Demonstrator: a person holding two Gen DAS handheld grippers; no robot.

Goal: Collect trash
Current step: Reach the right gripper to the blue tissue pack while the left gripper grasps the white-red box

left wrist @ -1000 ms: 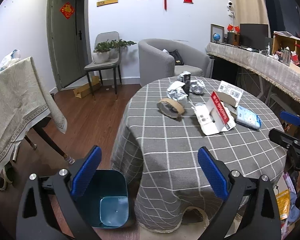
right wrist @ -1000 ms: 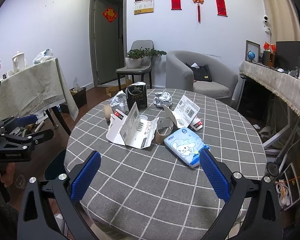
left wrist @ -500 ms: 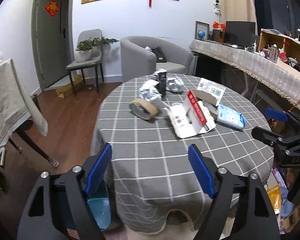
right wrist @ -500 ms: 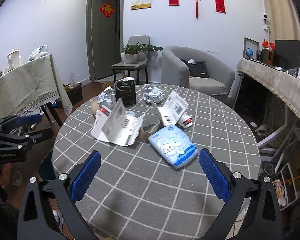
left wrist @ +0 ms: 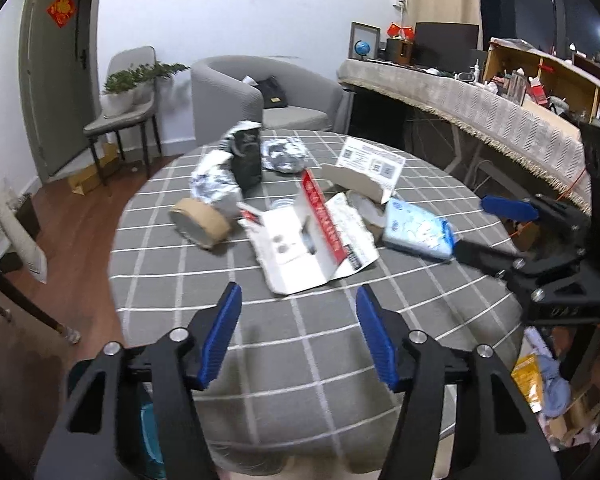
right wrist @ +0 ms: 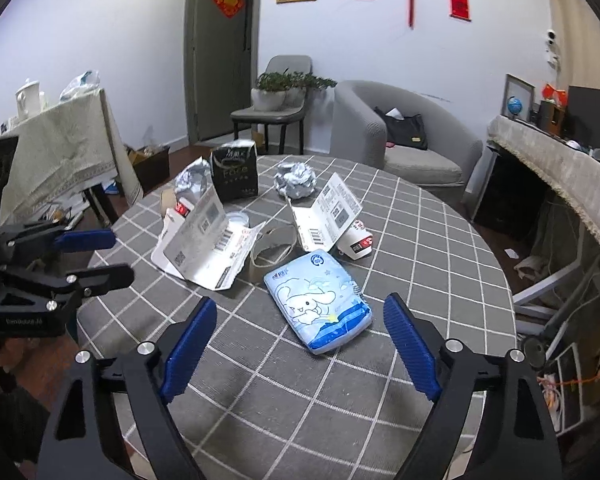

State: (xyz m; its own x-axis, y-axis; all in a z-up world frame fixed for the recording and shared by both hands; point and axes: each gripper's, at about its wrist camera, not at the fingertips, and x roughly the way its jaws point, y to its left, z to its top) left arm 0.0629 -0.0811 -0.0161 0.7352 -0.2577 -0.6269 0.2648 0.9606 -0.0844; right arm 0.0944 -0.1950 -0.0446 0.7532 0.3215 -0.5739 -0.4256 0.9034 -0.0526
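Over the last second I have brought both grippers forward and closer to the round table draped in a grey checked cloth (left wrist: pixel 308 360), so the litter now fills the middle of each view and the blue bin that showed at lower left of the left view has slipped almost out of sight behind my left gripper (left wrist: pixel 298 334). That gripper hangs empty, fingers apart, low in the frame and aimed at the flattened white carton with a red strip (left wrist: pixel 312 240). My right gripper (right wrist: pixel 300 344) is also spread wide and holds nothing; the pale blue tissue pack with a cartoon dog (right wrist: pixel 318 300) lies between and just beyond its tips, so I judge that the first pick. Further up the frame sit a brown tape roll (left wrist: pixel 200 226), crumpled silver foil (right wrist: pixel 296 180), a black paper bag (right wrist: pixel 235 174) and an opened white box with printed codes (right wrist: pixel 328 212), crowded together. Nothing blocks either approach, though the trash overlaps.
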